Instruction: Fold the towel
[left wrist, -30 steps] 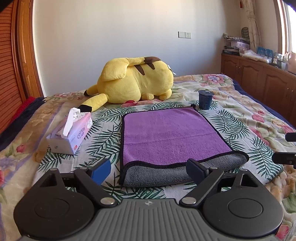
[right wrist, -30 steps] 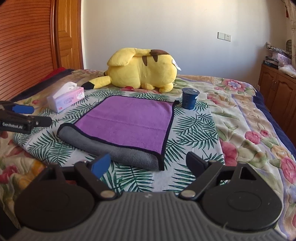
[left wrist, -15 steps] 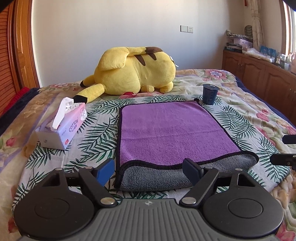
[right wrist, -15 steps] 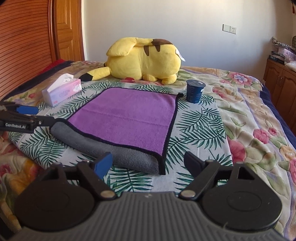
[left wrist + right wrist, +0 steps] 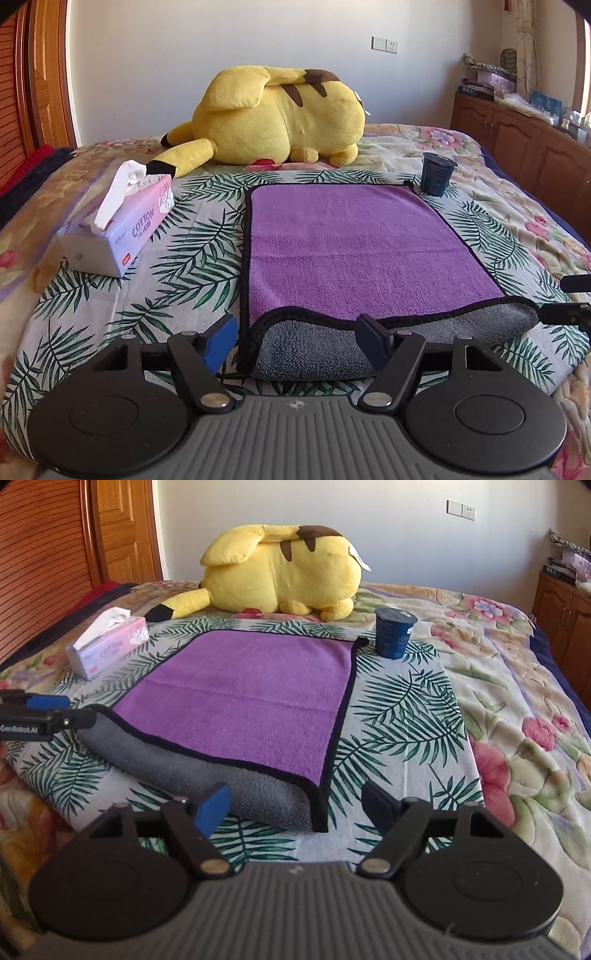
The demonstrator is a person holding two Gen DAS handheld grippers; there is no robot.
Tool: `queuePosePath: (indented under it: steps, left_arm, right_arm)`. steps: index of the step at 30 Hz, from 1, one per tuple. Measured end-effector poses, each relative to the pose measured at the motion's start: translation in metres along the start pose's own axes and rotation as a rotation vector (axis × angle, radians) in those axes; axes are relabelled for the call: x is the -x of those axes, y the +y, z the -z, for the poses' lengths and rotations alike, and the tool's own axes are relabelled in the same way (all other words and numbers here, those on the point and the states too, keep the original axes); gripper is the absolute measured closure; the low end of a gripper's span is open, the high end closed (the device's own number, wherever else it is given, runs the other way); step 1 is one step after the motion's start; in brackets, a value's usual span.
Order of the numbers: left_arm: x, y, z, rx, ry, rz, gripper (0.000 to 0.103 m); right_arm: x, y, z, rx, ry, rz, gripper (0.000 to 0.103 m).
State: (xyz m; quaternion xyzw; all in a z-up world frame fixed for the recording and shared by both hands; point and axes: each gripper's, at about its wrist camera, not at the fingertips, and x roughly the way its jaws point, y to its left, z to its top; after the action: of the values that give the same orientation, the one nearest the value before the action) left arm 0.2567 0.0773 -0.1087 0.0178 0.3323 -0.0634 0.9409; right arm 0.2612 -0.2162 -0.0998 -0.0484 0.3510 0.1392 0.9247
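Observation:
A towel [image 5: 351, 243], purple on top with a black hem, lies flat on the leaf-print bedspread [image 5: 184, 266]. Its near edge is a rolled grey fold [image 5: 310, 350]. My left gripper [image 5: 297, 341] hovers at the fold's near left corner with its jaws closing. The grey corner lies between the pads without being pressed. My right gripper [image 5: 295, 808] is at the near right corner of the towel [image 5: 251, 694], its jaws also closing around the grey fold [image 5: 258, 790] without contact. Each gripper shows in the other's view, the left gripper [image 5: 48, 712] at the left edge and the right gripper [image 5: 569, 299] at the right edge.
A pink tissue box [image 5: 122, 229] sits left of the towel. A dark blue cup [image 5: 437, 173] stands at the towel's far right corner. A large yellow plush toy [image 5: 280, 118] lies behind the towel. Wooden cabinets [image 5: 517, 147] line the right wall.
Both grippers have moved forward and down toward the towel's near fold. Their jaws have narrowed, and the grey corners now sit between the fingers.

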Motion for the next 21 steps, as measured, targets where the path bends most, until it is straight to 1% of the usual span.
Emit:
queuePosePath:
  steps: [2, 5, 6, 9, 11, 13, 16, 18, 21]
  left_arm:
    - [-0.003, 0.004, 0.001, 0.006, 0.003, -0.009, 0.051]
    - [-0.008, 0.010, 0.002, 0.023, 0.013, 0.000, 0.052]
    - [-0.009, 0.011, 0.002, 0.025, 0.019, 0.001, 0.054]
    - [-0.012, 0.014, 0.002, 0.031, 0.030, -0.006, 0.072]
    - [-0.013, 0.017, 0.002, 0.046, 0.036, 0.006, 0.074]
    - [-0.015, 0.019, 0.003, 0.060, 0.047, 0.022, 0.085]
    - [-0.016, 0.019, 0.004, 0.057, 0.059, 0.006, 0.093]
    - [-0.017, 0.021, 0.005, 0.064, 0.071, 0.002, 0.097]
    - [-0.018, 0.023, 0.007, 0.069, 0.084, 0.001, 0.098]
  right_arm:
    - [-0.005, -0.002, -0.001, -0.009, 0.009, 0.001, 0.025]
    - [-0.013, -0.005, -0.003, -0.021, 0.024, 0.000, 0.026]
    - [-0.016, -0.006, -0.003, -0.024, 0.031, -0.002, 0.026]
    - [-0.022, -0.007, -0.003, -0.023, 0.053, -0.003, 0.029]
    - [-0.025, -0.008, -0.003, -0.024, 0.065, -0.005, 0.033]
    - [-0.029, -0.009, -0.003, -0.026, 0.080, -0.010, 0.037]
    - [-0.032, -0.010, -0.002, -0.035, 0.099, -0.013, 0.041]
    - [-0.033, -0.010, -0.002, -0.043, 0.109, -0.015, 0.043]
    - [-0.034, -0.010, -0.002, -0.047, 0.122, -0.020, 0.046]
